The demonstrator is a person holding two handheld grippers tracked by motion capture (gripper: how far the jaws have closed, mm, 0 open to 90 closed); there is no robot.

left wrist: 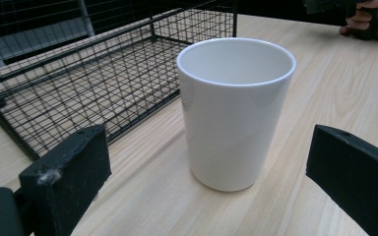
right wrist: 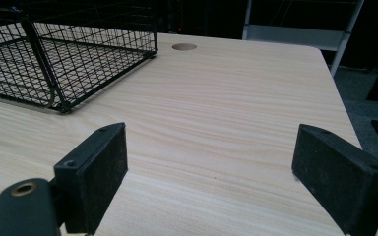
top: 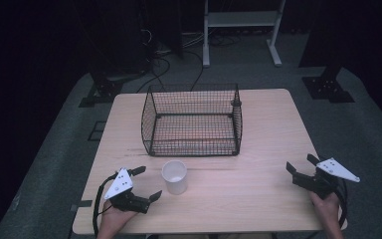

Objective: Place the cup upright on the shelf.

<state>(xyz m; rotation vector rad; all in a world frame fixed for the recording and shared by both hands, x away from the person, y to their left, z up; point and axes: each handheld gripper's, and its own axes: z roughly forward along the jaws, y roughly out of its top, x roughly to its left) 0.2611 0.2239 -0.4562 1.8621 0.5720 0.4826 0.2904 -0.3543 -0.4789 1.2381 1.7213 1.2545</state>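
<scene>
Near the desk's (top: 258,164) front edge, one upright white cup (top: 174,177), one wire basket (top: 191,119) behind it toward the back edge, two grippers, left gripper (top: 148,182) gaping wide beside the cup, right gripper (top: 299,165) wide, empty, front right corner

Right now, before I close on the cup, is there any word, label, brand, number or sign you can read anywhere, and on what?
None: no readable text in any view.
White cup: plain, no print or logo on the side that faces the camera.
Wire basket: bare black mesh, no tag.
Table: wood grain and one round cap, no marking.
Left gripper plate: small dark dots, not characters.
Right gripper: no lettering.
</scene>
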